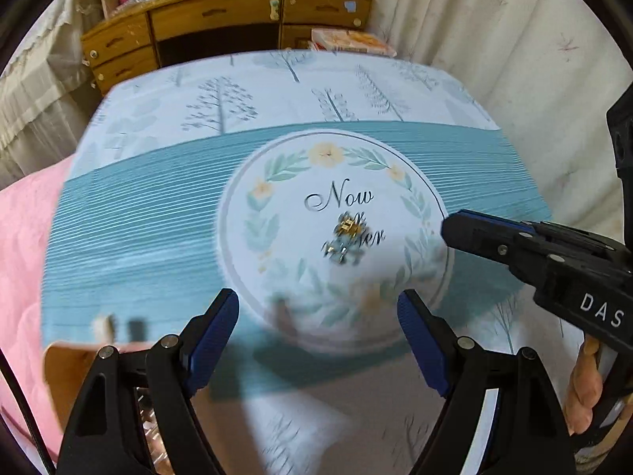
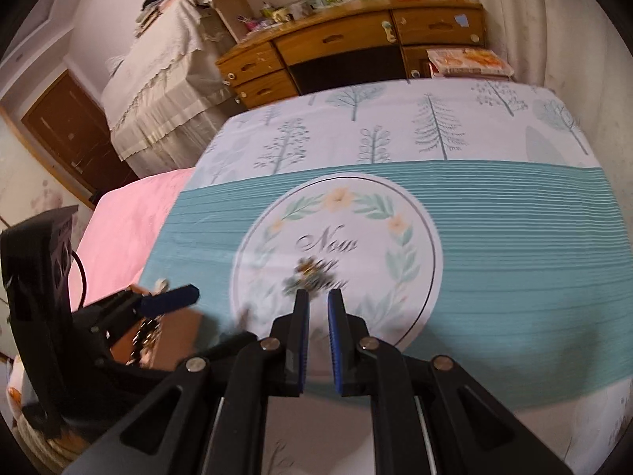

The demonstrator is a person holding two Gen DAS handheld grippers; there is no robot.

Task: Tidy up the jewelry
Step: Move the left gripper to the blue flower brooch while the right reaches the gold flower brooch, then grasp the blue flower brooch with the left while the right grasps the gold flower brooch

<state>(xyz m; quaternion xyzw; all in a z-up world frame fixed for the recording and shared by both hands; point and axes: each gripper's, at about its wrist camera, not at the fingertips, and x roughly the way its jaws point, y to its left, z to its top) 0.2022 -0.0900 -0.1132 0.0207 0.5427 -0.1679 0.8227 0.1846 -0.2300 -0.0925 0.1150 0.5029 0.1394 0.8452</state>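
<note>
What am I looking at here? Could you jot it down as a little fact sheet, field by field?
Setting: a bedroom, with a wooden dresser behind the table
Surface: tablecloth printed with trees, a teal band and a white circle reading "Now"
Jewelry: a small gold piece lying on the circle, blurred
Left gripper: fingers wide apart, holding nothing
Right gripper: fingers nearly together with a narrow gap, just short of the jewelry; contact cannot be told
Box: a wooden box at the near left edge, contents unclear
</note>
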